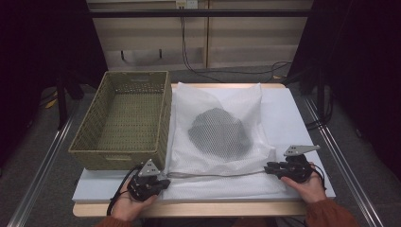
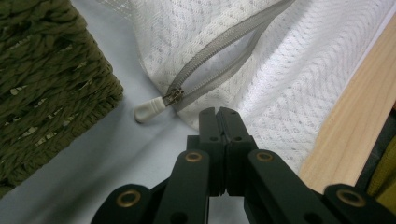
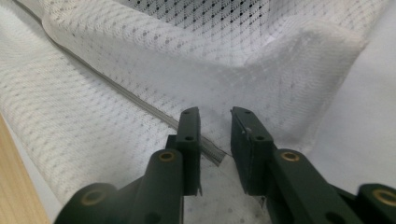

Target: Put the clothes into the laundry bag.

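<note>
A white mesh laundry bag (image 1: 222, 101) lies flat on the table with a dark garment (image 1: 218, 132) inside it. Its grey zipper (image 1: 213, 175) runs along the near edge. My left gripper (image 1: 163, 182) is at the bag's near left corner; in the left gripper view its jaws (image 2: 218, 112) are pressed together on the mesh edge, just right of the white zipper pull (image 2: 149, 111). My right gripper (image 1: 268, 168) is at the near right corner. Its jaws (image 3: 215, 112) stand apart over the mesh, with the zipper's end (image 3: 210, 151) running in beside the left jaw.
A green woven basket (image 1: 118, 156) stands empty to the left of the bag, close to my left gripper. The white table mat (image 1: 293, 118) shows bare at the right. The wooden table edge (image 1: 189, 208) runs along the front.
</note>
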A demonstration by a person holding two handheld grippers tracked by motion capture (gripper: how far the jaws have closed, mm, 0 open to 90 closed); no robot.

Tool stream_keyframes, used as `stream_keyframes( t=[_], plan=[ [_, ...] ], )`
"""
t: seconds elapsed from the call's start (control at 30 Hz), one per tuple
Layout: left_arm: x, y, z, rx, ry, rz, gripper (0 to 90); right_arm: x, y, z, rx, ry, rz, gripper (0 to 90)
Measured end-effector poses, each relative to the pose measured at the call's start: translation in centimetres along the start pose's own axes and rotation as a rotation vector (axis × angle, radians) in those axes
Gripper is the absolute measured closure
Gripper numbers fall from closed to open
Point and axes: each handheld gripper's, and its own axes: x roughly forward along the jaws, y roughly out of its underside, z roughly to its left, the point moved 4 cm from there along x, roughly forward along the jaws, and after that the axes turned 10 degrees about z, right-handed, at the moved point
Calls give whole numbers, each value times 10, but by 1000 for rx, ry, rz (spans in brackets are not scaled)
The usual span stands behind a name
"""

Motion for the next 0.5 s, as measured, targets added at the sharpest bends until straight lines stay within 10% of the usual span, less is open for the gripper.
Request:
stream_keyframes(
  t=[0.5],
  plan=[
    [-6,1,8,-19,24,-70,781,-11,15,-1,9,16,16,895]
  ],
)
